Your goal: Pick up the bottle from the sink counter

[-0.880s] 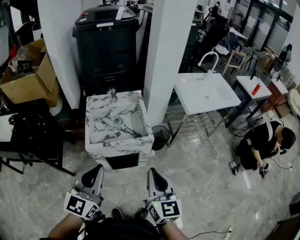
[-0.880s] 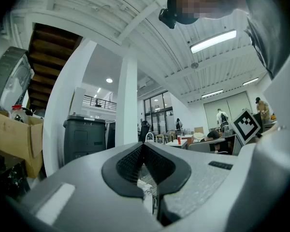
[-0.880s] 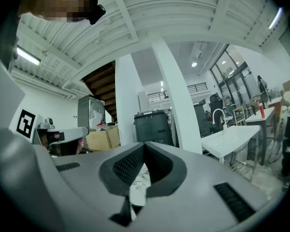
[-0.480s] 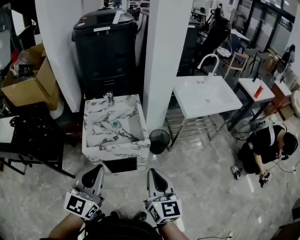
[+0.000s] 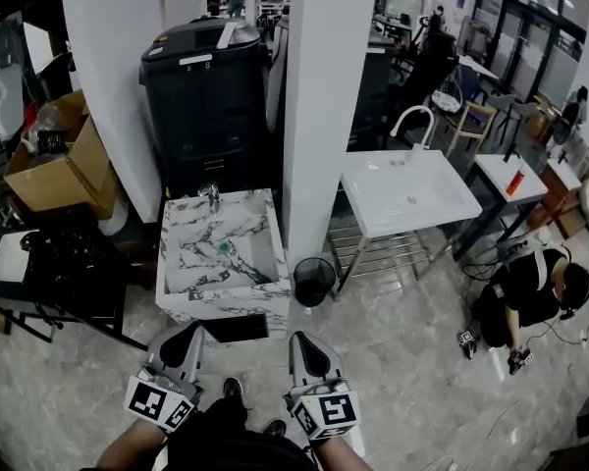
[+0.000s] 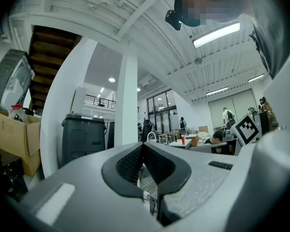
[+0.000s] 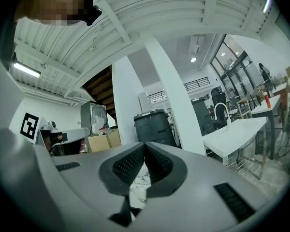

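A small red bottle [image 5: 515,180] stands on a white side table [image 5: 496,170] at the far right, beyond the white sink counter [image 5: 412,189] with its curved faucet [image 5: 412,121]. The same bottle shows tiny in the left gripper view [image 6: 182,139] and in the right gripper view [image 7: 266,99]. My left gripper [image 5: 191,334] and right gripper [image 5: 302,341] hang side by side low in the head view, in front of a marble sink [image 5: 221,253], far from the bottle. Both are shut with nothing between the jaws [image 6: 143,146] [image 7: 144,146].
A white pillar [image 5: 319,106] rises between the two sinks. Behind the marble sink stands a black bin [image 5: 206,86], with a cardboard box [image 5: 54,160] and dark shelving [image 5: 64,263] to its left. A small waste basket [image 5: 314,278] sits by the pillar. A person [image 5: 530,287] crouches on the floor, right.
The head view has drifted a little, so the sinks sit slightly further left. A shoe now shows between the grippers. Both grippers keep their place and stay shut.
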Available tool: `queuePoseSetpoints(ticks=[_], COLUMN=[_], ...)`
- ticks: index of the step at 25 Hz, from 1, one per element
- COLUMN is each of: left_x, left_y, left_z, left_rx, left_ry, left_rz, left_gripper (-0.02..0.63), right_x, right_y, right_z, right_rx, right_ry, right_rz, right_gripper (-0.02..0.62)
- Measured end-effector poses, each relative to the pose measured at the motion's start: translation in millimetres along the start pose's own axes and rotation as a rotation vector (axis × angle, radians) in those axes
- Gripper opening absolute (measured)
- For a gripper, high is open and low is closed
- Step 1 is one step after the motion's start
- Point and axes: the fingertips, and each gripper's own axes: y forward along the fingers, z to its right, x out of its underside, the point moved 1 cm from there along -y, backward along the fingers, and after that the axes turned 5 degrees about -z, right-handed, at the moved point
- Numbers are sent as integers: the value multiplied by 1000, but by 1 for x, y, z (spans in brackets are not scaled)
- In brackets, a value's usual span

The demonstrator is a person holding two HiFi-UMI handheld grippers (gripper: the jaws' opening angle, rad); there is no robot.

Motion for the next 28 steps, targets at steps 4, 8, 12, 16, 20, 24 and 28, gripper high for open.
queuePoseSetpoints(ticks=[4, 8, 12, 16, 20, 24, 28], left_x=[3, 9, 14, 18, 21, 30, 43], left_y=[20, 46, 88, 136, 176, 213, 248], left_z=[-10, -26, -53, -85, -118, -154, -181], left_rx=[6, 27, 55, 92, 135, 166, 211], left_ry=[-16, -25, -47, -50, -47, -53, -62], left_rz=[4, 14, 35, 45, 46, 44, 40], left_gripper=[0, -2, 0, 0, 0, 0, 0], right_x=[0, 1, -2, 0, -4, -7, -7], right_y=[17, 40, 75, 121, 167, 212, 247], right_z=[9, 21, 35, 55, 66, 73, 77], right_rx=[1, 21, 43, 87, 126, 158, 202], right_ry=[-1, -12, -25, -31, -31, -26, -19], right_rz=[-11, -23, -44, -52, -89, -112, -155], right_gripper=[8, 8, 8, 8, 8, 8, 8])
